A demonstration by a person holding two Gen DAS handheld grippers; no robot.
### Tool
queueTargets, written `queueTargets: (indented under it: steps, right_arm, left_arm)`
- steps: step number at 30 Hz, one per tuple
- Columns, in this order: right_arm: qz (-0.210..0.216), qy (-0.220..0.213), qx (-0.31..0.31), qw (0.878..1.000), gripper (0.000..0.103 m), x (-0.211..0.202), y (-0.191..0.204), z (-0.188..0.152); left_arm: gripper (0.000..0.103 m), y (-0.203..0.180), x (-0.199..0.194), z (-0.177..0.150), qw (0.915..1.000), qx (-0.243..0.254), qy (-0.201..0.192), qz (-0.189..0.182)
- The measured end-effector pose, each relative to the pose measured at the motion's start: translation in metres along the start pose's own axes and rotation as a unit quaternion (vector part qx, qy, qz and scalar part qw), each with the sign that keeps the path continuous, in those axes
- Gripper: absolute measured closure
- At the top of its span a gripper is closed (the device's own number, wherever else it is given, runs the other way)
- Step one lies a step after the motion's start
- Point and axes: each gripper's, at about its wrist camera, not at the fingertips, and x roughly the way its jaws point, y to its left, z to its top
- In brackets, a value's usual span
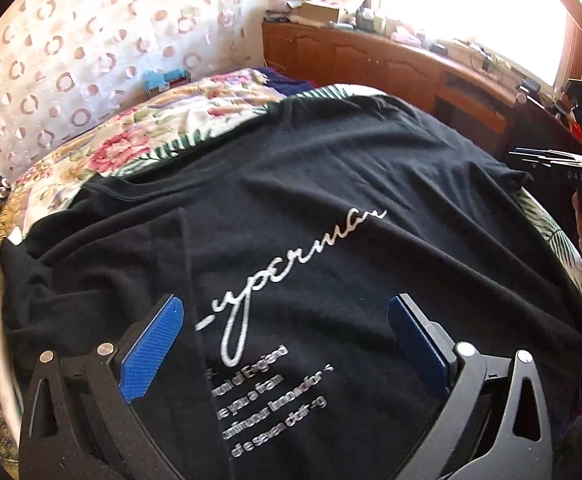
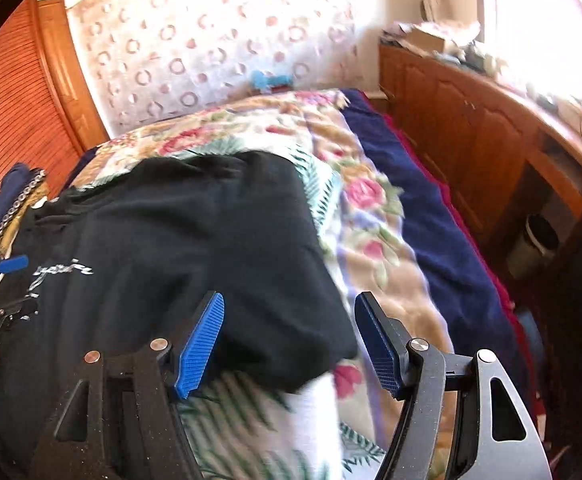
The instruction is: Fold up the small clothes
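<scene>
A black T-shirt (image 1: pixel 311 184) with white script lettering lies spread on a floral bedspread (image 1: pixel 179 116). In the left wrist view my left gripper (image 1: pixel 285 304) hovers open just above the printed text, blue pads wide apart, with a fold line of the shirt running between them. In the right wrist view my right gripper (image 2: pixel 289 298) is open over the shirt's (image 2: pixel 195 232) right corner; cloth lies below the gap and neither pad presses on it. The left gripper (image 2: pixel 9 266) shows at the far left edge there. A hand holds the right gripper (image 1: pixel 563 168) at the right edge of the left view.
A dark blue blanket (image 2: pixel 423 208) runs along the bed's right side beside a wooden cabinet (image 2: pixel 471 128) cluttered on top. A patterned curtain (image 2: pixel 195 48) hangs behind the bed. A louvred wooden door (image 2: pixel 11 112) stands left. Folded clothes (image 2: pixel 15 196) lie at the bed's left.
</scene>
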Motion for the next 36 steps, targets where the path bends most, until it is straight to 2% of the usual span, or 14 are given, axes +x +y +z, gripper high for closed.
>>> queueTargets:
  steps: [5,10,14,18,22,27,31,36]
  right_arm:
    - [0.011,0.033,0.025,0.999,0.033,0.012,-0.01,0.0]
    - [0.029,0.048,0.041,0.998,0.034,0.013,-0.029,0.013]
    - [0.055,0.054,0.054,0.996,0.045,0.019,-0.036,0.02]
    - [0.081,0.058,0.058,0.993,0.071,0.016,-0.039,0.018]
    - [0.038,0.041,0.026,0.998,0.091,0.005,-0.03,0.022]
    - [-0.001,-0.01,-0.038,0.999,0.092,-0.018,0.002,0.04]
    - [0.023,-0.043,-0.074,0.996,0.092,-0.031,0.039,0.054]
    - [0.059,-0.024,-0.11,0.992,0.092,-0.013,0.076,0.05]
  left_arm:
    - [0.0,-0.005,0.013,0.0,0.9997,0.004,0.022,-0.004]
    - [0.0,-0.005,0.013,-0.003,0.9998,0.007,0.018,-0.01]
    - [0.0,-0.007,0.013,-0.004,0.9998,0.006,0.014,-0.009]
    - [0.0,-0.008,0.014,-0.003,0.9998,0.006,0.014,-0.009]
    - [0.0,-0.009,0.014,-0.003,0.9998,0.007,0.014,-0.01]
    - [0.0,-0.009,0.014,-0.003,0.9998,0.006,0.013,-0.01]
    - [0.0,-0.009,0.014,-0.003,0.9998,0.006,0.013,-0.01]
    - [0.0,-0.009,0.015,-0.002,0.9999,0.006,0.013,-0.01]
